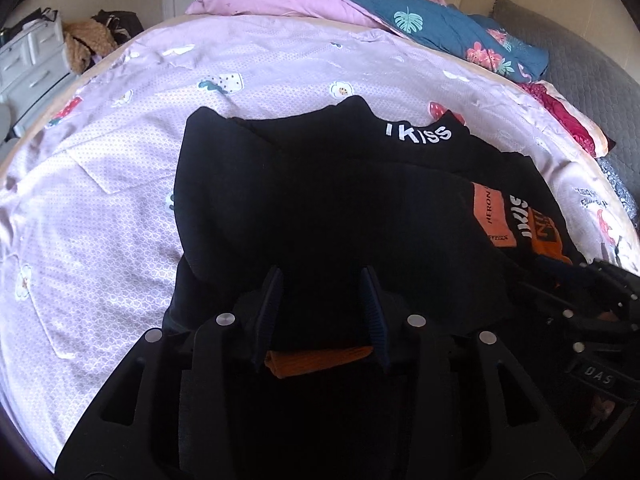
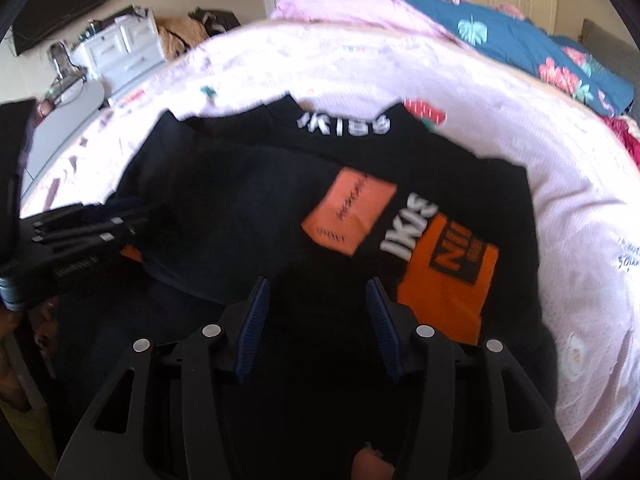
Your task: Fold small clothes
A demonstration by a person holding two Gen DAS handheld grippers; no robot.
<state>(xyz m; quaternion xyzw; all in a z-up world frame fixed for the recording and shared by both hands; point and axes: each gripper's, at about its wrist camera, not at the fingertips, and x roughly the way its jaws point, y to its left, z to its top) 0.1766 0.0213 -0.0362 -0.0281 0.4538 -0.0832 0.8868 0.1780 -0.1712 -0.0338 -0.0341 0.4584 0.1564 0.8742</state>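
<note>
A small black garment (image 1: 320, 184) with white "IKISS" lettering (image 1: 418, 134) and orange patches (image 2: 444, 284) lies partly folded on the pink patterned bed sheet (image 1: 100, 200). My left gripper (image 1: 320, 280) hovers low over its near left part, jaws apart, with black cloth and a strip of orange fabric (image 1: 316, 356) lying between the fingers; the pads do not press on it. My right gripper (image 2: 318, 284) stands open over the near right part, beside the big orange patch. Each gripper shows at the edge of the other's view, the left gripper (image 2: 100, 220) and the right gripper (image 1: 600, 292).
A pink and teal flowered quilt (image 1: 400, 12) is piled at the far end of the bed. A white drawer unit (image 2: 120, 48) and a heap of clothes (image 1: 86, 42) stand beyond the bed's left edge. Grey padded furniture (image 1: 580, 60) lies to the right.
</note>
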